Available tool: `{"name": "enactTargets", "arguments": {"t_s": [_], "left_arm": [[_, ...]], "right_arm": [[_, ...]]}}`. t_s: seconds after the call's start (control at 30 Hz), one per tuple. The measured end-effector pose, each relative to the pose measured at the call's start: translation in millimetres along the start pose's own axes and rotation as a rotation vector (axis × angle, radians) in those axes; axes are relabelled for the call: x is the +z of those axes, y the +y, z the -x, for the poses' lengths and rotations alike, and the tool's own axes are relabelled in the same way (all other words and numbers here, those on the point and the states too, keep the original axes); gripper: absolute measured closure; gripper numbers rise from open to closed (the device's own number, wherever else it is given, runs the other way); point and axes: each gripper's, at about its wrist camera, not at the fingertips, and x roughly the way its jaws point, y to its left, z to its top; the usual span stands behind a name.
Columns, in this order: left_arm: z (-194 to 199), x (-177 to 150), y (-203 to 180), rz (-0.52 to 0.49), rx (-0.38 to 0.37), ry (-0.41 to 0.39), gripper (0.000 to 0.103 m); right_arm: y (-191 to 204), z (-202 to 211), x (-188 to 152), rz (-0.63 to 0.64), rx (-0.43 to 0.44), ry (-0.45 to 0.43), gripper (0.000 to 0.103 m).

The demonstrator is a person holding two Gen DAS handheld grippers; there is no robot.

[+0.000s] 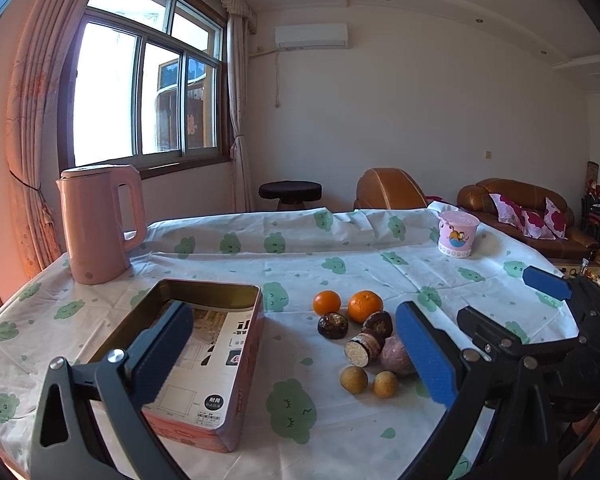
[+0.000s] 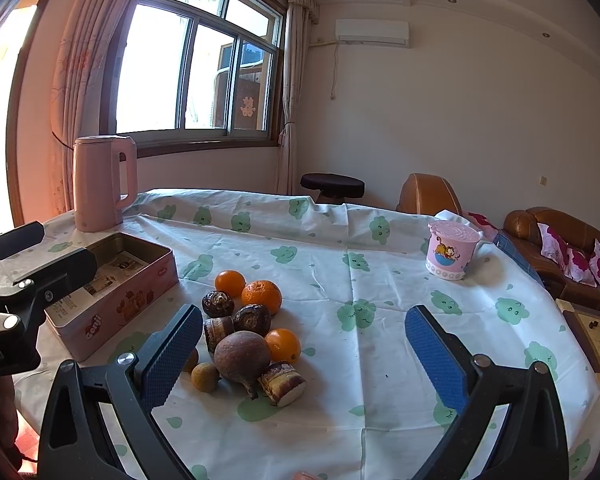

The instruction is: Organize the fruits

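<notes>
free: cloth right of fruit pile [image 2: 252,328] | blocked: tin [image 2: 112,284] left, kettle [image 2: 100,184] behind it

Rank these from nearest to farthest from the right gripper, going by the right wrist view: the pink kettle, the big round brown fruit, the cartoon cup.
From the right gripper:
1. Big round brown fruit, just inside its left finger, in the fruit pile.
2. Cartoon cup, farther back on the right.
3. Pink kettle, at the far left corner by the window.

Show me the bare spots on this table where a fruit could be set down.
Widest bare cloth lies between the fruit pile and the pink cup. Another open stretch runs behind the tin and fruit, right of the kettle. The tin holds only a paper sheet. The gap between tin and fruit is narrow.
</notes>
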Motion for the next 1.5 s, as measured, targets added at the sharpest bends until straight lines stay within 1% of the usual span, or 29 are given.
{"name": "enactTargets", "arguments": {"t_s": [0.4, 0.53, 0.8, 1.5], "left_arm": [[1, 0, 0, 0.000, 0.003, -0.001, 0.000], [1, 0, 0, -0.001, 0.003, -0.001, 0.000], [1, 0, 1, -0.001, 0.003, -0.001, 0.000], [-1, -5, 5, -0.004, 0.006, 0.007, 0.000]], "right_arm": [[-2, -1, 0, -0.001, 0.001, 0.001, 0.001], [10, 1, -7, 0.004, 0.001, 0.003, 0.001], [13, 1, -9, 0.003, 0.002, 0.004, 0.001], [7, -3, -12, -0.018, 0.006, 0.013, 0.001]]}}
